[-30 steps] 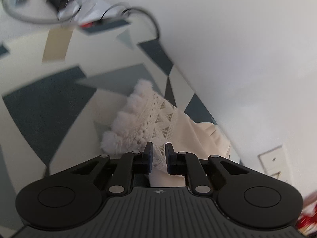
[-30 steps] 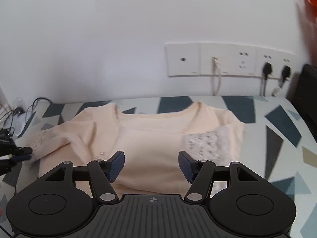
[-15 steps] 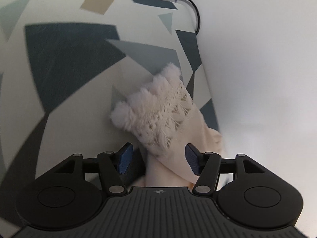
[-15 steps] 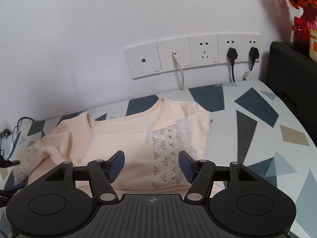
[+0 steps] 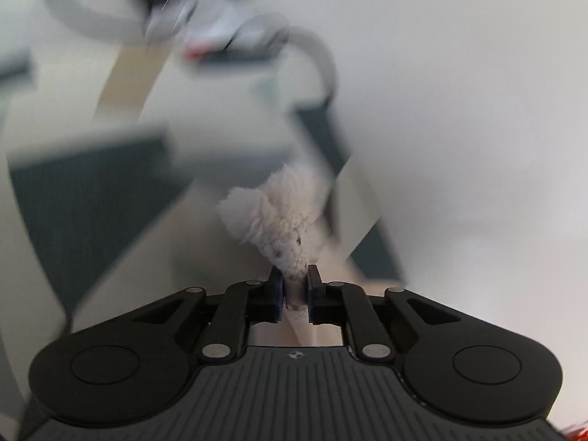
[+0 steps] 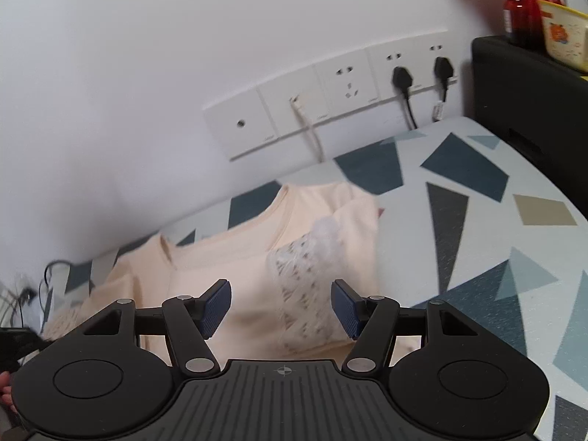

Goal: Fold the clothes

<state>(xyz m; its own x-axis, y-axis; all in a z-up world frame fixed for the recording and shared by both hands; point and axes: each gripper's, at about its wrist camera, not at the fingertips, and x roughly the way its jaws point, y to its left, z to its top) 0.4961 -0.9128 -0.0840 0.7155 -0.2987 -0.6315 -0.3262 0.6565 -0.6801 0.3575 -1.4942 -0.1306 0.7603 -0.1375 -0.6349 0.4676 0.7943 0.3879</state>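
Table [image 6: 477, 257], white cloth with dark geometric patches; cream top [image 6: 257, 275] lying flat; cables [image 6: 33, 290] at left edge.

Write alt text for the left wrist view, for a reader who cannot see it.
The left gripper is shut on the lacy, fluffy white cuff of a cream sleeve, bunched between its fingers. Behind it, heavily motion-blurred, are a patterned tabletop, a white wall and a grey cable.

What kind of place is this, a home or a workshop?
Most likely a room in a home. A cream top lies on a table with a geometric patterned cover, pushed against a white wall with a row of sockets. The left gripper pinches a sleeve cuff.
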